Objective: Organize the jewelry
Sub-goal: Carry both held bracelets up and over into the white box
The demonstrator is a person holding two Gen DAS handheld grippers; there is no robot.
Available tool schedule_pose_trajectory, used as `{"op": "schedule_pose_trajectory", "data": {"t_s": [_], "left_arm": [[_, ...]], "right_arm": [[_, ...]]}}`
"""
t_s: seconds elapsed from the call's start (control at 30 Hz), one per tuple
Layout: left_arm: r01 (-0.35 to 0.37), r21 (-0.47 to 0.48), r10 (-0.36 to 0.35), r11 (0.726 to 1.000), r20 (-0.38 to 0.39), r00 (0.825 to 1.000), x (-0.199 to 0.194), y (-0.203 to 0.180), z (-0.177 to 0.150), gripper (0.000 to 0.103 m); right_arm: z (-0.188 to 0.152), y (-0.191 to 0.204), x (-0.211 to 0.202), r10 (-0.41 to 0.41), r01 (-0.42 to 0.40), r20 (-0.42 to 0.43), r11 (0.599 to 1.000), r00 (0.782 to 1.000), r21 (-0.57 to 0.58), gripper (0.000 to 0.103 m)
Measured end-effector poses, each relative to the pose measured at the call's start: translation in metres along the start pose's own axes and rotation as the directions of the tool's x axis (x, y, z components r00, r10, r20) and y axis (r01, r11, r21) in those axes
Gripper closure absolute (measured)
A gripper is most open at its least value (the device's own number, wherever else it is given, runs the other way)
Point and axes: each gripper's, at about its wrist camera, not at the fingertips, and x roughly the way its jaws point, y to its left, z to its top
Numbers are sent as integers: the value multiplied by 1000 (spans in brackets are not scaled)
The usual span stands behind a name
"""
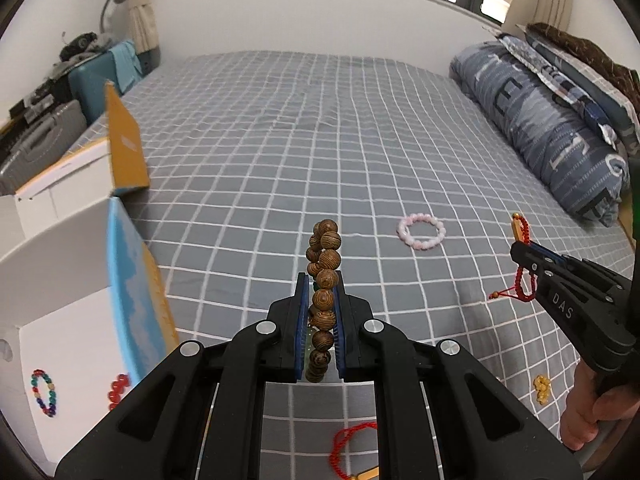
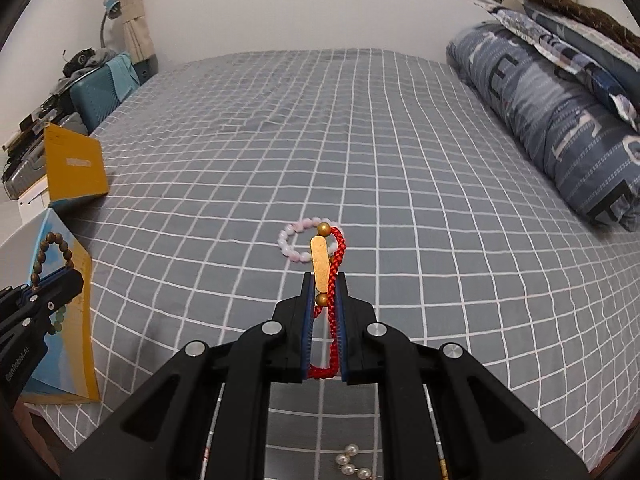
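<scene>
My left gripper (image 1: 322, 276) is shut on a brown wooden-bead bracelet (image 1: 326, 254) that stands upright between its blue pads, lifted off the grey checked bed (image 1: 280, 140). A red braided bracelet (image 2: 338, 248) with a gold bar is pinched in my shut right gripper (image 2: 323, 276), also off the bed. Each gripper shows in the other's view: the right gripper (image 1: 516, 250) at the right edge, the left gripper (image 2: 74, 278) at the left edge. A pink bead bracelet (image 1: 421, 231) lies flat on the bed ahead, between the two.
An open white box (image 1: 60, 280) with blue and yellow flaps sits left, holding a multicoloured bead bracelet (image 1: 43, 394) and red beads (image 1: 118, 390). A red cord bracelet (image 1: 348, 448), yellow beads (image 1: 542, 388) and pearls (image 2: 352, 466) lie near. A rolled duvet (image 2: 560, 120) lines the right side.
</scene>
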Motion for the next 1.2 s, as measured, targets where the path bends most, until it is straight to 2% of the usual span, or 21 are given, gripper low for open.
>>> {"op": "schedule_pose_trajectory", "data": {"t_s": [0.23,0.4,0.87,1.2], "left_arm": [[-62,-25,63,998,57,996,-28,23,3,93],[-105,-60,109,993,69,992,-45,46,3,93],[-260,-196,273,945,39,961,-83,147,-14,93],[-321,-275,333,906,-5,943,-108,211,-40,92]], "right_arm": [[6,31,-15,34,-33,28,999,999,-33,94],[9,57,-24,67,-64,37,996,997,-66,94],[12,158,-48,200,-192,31,967,979,-166,94],[1,233,-69,299,-287,8,922,954,-258,94]]}}
